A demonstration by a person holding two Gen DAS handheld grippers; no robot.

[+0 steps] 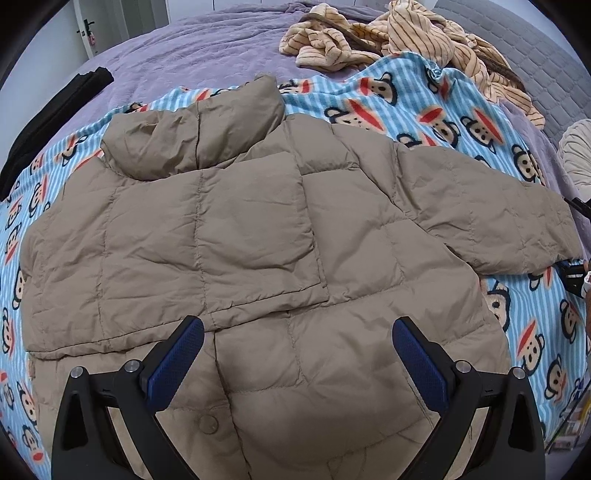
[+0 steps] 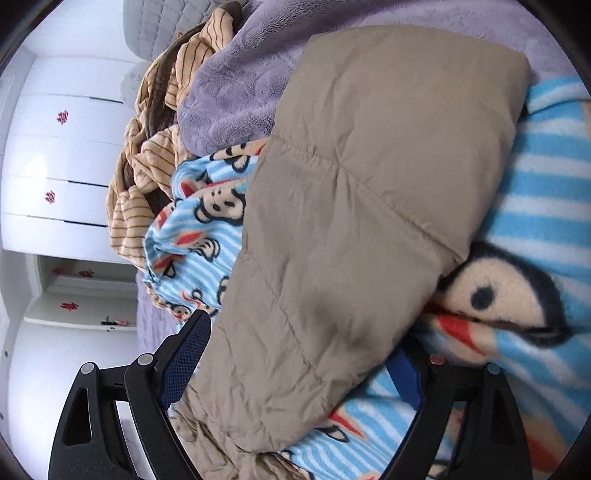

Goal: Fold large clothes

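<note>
Left tongs (image 1: 297,354) apart over tan puffer jacket (image 1: 258,236), nothing gripped. Right tongs (image 2: 306,365) spread wide around jacket sleeve (image 2: 351,221), pads not pressing. Jacket flat on monkey-print blanket (image 1: 424,107) on bed (image 1: 184,55); striped robe (image 1: 406,33) beyond. No readable labels.

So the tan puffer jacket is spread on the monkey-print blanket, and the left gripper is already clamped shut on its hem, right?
Not quite. The left gripper is open, its jaws wide apart above the tan puffer jacket and clamping nothing, as the left wrist view shows. The rest holds: the jacket is spread on the monkey-print blanket.
</note>
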